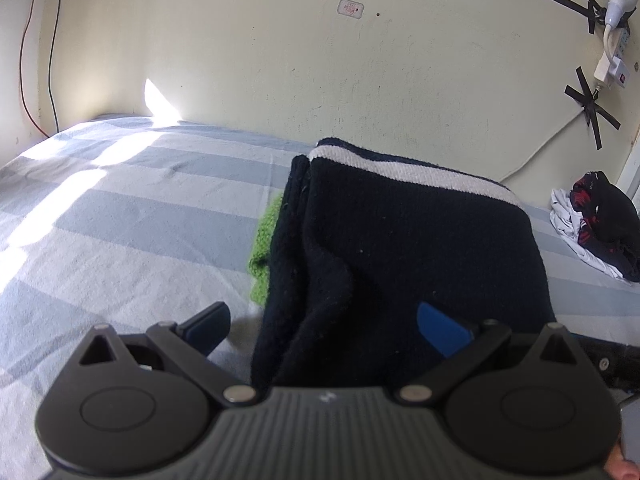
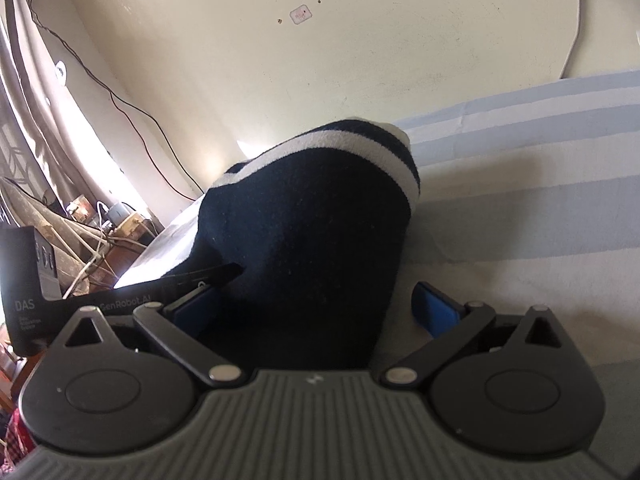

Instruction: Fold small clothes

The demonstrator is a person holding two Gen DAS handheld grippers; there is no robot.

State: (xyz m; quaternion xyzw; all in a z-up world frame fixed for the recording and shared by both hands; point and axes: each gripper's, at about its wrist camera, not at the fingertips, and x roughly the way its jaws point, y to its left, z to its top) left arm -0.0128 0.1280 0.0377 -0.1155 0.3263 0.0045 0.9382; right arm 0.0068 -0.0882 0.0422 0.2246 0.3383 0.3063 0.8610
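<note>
A folded navy garment (image 1: 400, 248) with a white stripe lies on the striped bed sheet (image 1: 120, 220). A green cloth (image 1: 266, 240) peeks out from under its left side. My left gripper (image 1: 324, 324) is open, its jaws wide apart around the near edge of the navy garment. In the right wrist view the same navy garment (image 2: 312, 232) fills the middle. My right gripper (image 2: 316, 308) is open with its jaws on either side of the garment's near end. The left gripper's body (image 2: 120, 300) shows at the left of that view.
A pile of white, red and black clothes (image 1: 592, 224) lies at the far right of the bed. The cream wall (image 1: 320, 60) stands close behind, with a taped lamp and power strip (image 1: 612, 20) and cables. Clutter and a window curtain (image 2: 60, 200) are beyond the bed's left end.
</note>
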